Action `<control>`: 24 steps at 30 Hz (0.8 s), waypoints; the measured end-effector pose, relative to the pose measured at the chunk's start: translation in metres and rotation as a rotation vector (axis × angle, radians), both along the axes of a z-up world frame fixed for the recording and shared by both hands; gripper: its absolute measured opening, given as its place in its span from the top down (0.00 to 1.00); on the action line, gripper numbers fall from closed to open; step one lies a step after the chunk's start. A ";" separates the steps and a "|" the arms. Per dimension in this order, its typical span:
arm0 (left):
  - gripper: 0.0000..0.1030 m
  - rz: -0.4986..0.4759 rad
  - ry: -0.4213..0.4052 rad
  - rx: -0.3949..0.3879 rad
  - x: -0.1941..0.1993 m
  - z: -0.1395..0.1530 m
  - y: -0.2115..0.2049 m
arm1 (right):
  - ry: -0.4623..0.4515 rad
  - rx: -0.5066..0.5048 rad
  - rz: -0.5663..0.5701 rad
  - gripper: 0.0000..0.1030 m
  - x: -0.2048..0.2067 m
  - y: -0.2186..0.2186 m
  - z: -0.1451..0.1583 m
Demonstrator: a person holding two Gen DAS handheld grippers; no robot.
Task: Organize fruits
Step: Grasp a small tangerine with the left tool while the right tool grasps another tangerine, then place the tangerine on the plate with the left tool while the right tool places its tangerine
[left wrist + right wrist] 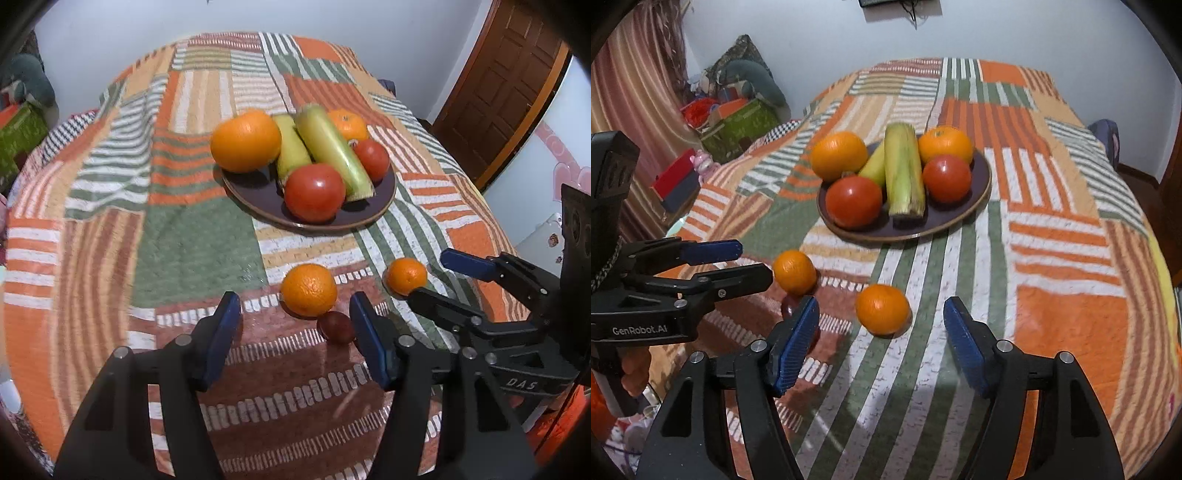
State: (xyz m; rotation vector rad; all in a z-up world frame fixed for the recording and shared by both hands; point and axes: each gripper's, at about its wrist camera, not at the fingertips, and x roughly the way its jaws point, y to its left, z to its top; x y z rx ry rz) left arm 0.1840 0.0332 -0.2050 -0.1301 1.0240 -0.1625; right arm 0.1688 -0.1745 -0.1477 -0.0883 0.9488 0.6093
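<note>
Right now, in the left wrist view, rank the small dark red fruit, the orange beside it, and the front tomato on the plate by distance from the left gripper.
1. Small dark red fruit, by the right-hand finger.
2. Orange, just behind it on the cloth.
3. Front tomato, on the plate, farthest from the left gripper.

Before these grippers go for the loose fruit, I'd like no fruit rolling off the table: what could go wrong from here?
1. The small dark red fruit touches the nearer loose orange; closing the open left gripper on either may knock the other rolling.
2. The plate is already crowded, and its big orange overhangs the rim; adding fruit might tip it off.
3. The right gripper, also open, works close beside the left one, so they could collide.
</note>
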 end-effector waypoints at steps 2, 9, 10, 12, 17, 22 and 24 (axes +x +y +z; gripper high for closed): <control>0.42 -0.005 0.014 -0.011 0.003 -0.007 -0.001 | 0.012 -0.007 0.005 0.41 0.001 0.002 -0.005; 0.47 -0.019 0.021 -0.007 0.013 -0.019 -0.007 | 0.038 -0.011 0.014 0.58 0.004 0.003 -0.016; 0.48 -0.023 0.024 -0.005 0.015 -0.021 -0.009 | 0.033 -0.014 0.016 0.63 0.003 0.003 -0.016; 0.56 -0.030 0.029 -0.003 0.018 -0.023 -0.011 | 0.035 -0.010 0.026 0.68 0.003 0.004 -0.015; 0.63 -0.053 0.024 0.012 0.019 -0.023 -0.017 | 0.036 0.011 0.021 0.68 0.003 -0.001 -0.014; 0.64 -0.055 -0.001 0.031 0.019 -0.016 -0.017 | 0.025 0.024 0.007 0.68 0.008 -0.007 -0.008; 0.64 -0.051 -0.018 0.029 0.020 -0.010 -0.014 | 0.016 0.030 0.004 0.68 0.009 -0.007 -0.004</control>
